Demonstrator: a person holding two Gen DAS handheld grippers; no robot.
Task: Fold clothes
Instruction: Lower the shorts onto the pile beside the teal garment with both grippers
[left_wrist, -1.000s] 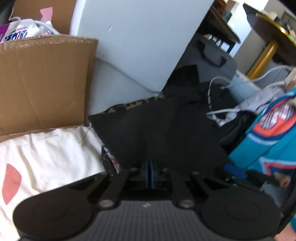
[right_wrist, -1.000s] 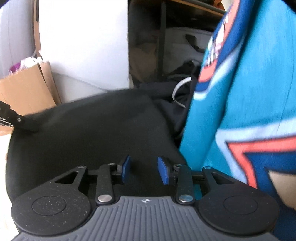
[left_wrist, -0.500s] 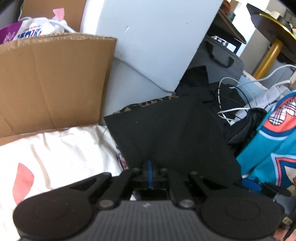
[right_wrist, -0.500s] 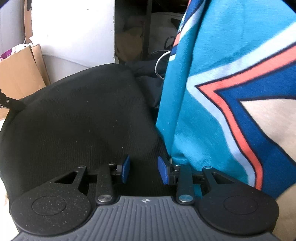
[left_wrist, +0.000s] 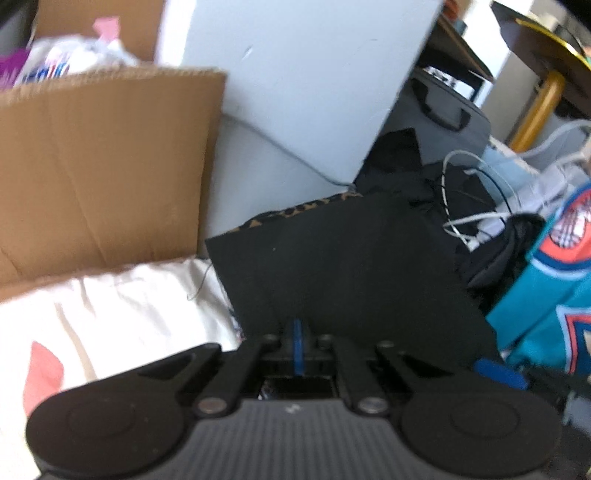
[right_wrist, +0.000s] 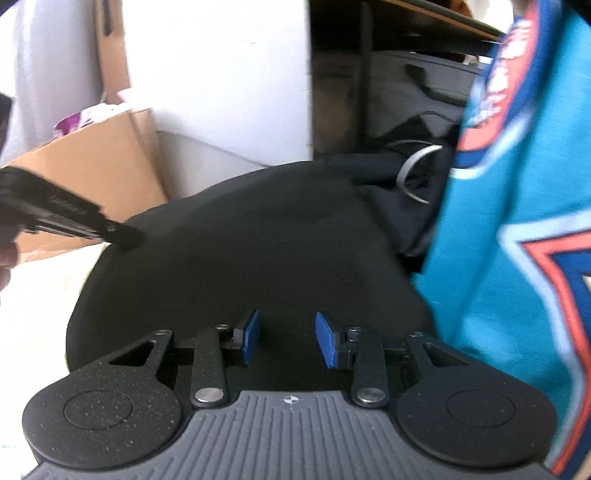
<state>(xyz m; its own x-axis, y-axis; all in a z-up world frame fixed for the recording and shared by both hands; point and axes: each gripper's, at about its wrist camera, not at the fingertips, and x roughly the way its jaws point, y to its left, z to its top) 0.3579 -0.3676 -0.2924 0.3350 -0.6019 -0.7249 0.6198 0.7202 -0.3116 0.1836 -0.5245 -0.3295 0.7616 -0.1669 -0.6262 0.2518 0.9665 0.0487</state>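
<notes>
A black garment (left_wrist: 351, 266) lies folded into a flat panel on the cream sheet (left_wrist: 110, 310). My left gripper (left_wrist: 297, 347) is shut on its near edge, blue pads pressed together. In the right wrist view the same black garment (right_wrist: 258, 251) spreads ahead, and the left gripper (right_wrist: 122, 234) pinches its left corner. My right gripper (right_wrist: 288, 343) stands open over the garment's near right side, its pads apart and not pressing. One right gripper pad (left_wrist: 498, 373) shows by the garment's right corner. A teal jersey (right_wrist: 517, 221) with an orange and blue print hangs close on the right.
A cardboard box (left_wrist: 92, 166) stands at the left, against a pale panel (left_wrist: 314, 74). Dark clothes and white cables (left_wrist: 461, 221) pile behind the garment. A grey bag (left_wrist: 443, 110) and a yellow table leg (left_wrist: 535, 107) are at the far right.
The right gripper has shifted sideways: the teal jersey, which filled half its view, now sits further right. The left gripper stays shut on the black garment, barely moved.
</notes>
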